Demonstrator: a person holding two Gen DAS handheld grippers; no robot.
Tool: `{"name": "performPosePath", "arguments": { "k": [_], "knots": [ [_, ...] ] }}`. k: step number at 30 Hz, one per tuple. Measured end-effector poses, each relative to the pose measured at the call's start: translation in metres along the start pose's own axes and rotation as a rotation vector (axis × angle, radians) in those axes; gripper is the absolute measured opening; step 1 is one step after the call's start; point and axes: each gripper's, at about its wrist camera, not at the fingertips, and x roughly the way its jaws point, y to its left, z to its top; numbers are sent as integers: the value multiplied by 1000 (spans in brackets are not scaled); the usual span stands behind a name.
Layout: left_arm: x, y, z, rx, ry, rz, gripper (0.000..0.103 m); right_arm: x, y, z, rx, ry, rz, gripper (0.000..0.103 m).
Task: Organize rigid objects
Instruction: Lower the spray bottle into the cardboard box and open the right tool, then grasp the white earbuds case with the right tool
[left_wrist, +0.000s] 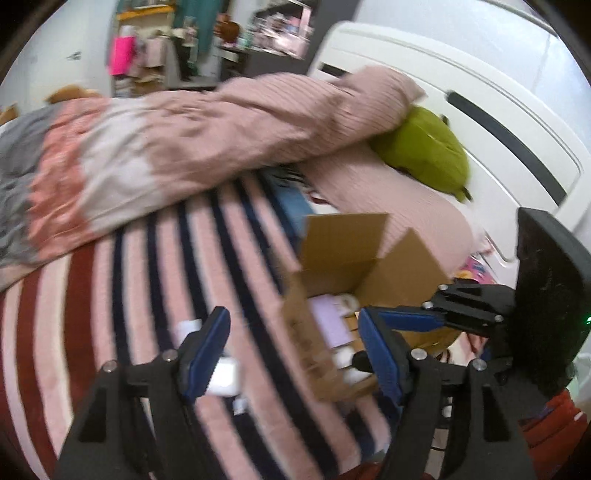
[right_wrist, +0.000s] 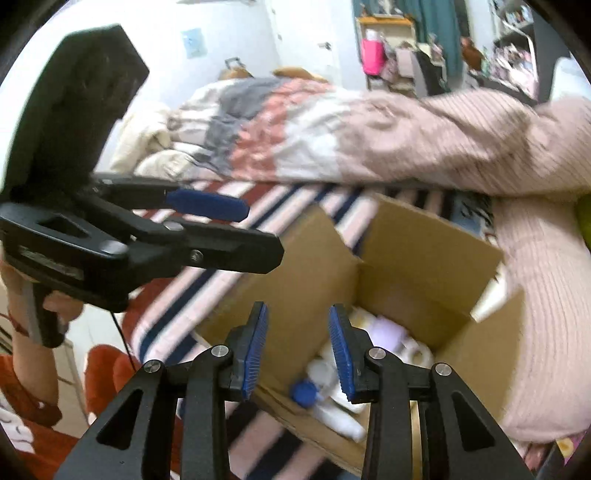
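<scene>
Left tool: your left tool (left_wrist: 291, 336) has its blue pads set wide apart with nothing clamped between them; it hangs over the striped blanket and the near edge of the box. In the right wrist view the same tool (right_wrist: 229, 218) enters from the left, side on, with your hand (right_wrist: 61, 308) on its grip.
Small white item: a white object (left_wrist: 225, 373) lies on the striped blanket (left_wrist: 147, 277) just beside the left pad of your left tool; blur hides whether the two touch.
Cardboard box: the open box (right_wrist: 417, 254) sits on the bed with its flaps up, its left side on the striped blanket, its right side near a pink ribbed pillow (right_wrist: 535, 314).
Box contents: white bottles (right_wrist: 340, 413), a blue round cap (right_wrist: 304, 393) and a pale lilac item (right_wrist: 386, 330) lie inside on the bottom; finer detail is blurred.
Right tool: your right tool (right_wrist: 299, 350) is partly open, a modest gap between its pads, gripping nothing; it points down into the near side of the box, above the bottles.
Far right: a green bag (left_wrist: 421, 151) lies beyond the box, against the pink ribbed bedding.
</scene>
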Motion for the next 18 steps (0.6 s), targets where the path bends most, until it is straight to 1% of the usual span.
{"name": "performPosePath", "arguments": {
  "k": [2,4,6,9,10,12,13,14,15,16,18],
  "knots": [
    [-16,23,-13,-47,-30,39,70,6,20,8,-37,-23,27,30],
    [-30,47,-29,-98,-49,80,70,15,45,14,-77,-37,80,30],
    [-41,66,-45,-134,-67,121,71,30,68,19,-104,-24,126,30],
    [-52,95,-72,-178,-76,173,73,51,98,19,-140,3,156,30],
    [-54,106,-84,-194,-73,187,73,60,107,17,-154,15,157,30],
    [-52,115,-98,-206,-65,194,73,78,124,11,-171,40,134,31],
    [-51,123,-107,-209,-59,197,73,90,131,8,-172,55,121,32],
    [-50,130,-115,-215,-53,202,73,98,134,4,-170,69,113,35],
    [-48,138,-122,-228,-42,206,73,108,137,-2,-162,85,96,41],
    [-44,146,-130,-242,-27,206,73,116,136,-5,-152,95,83,43],
    [-37,156,-141,-260,-8,200,73,129,134,-13,-128,118,46,43]
  ]
}}
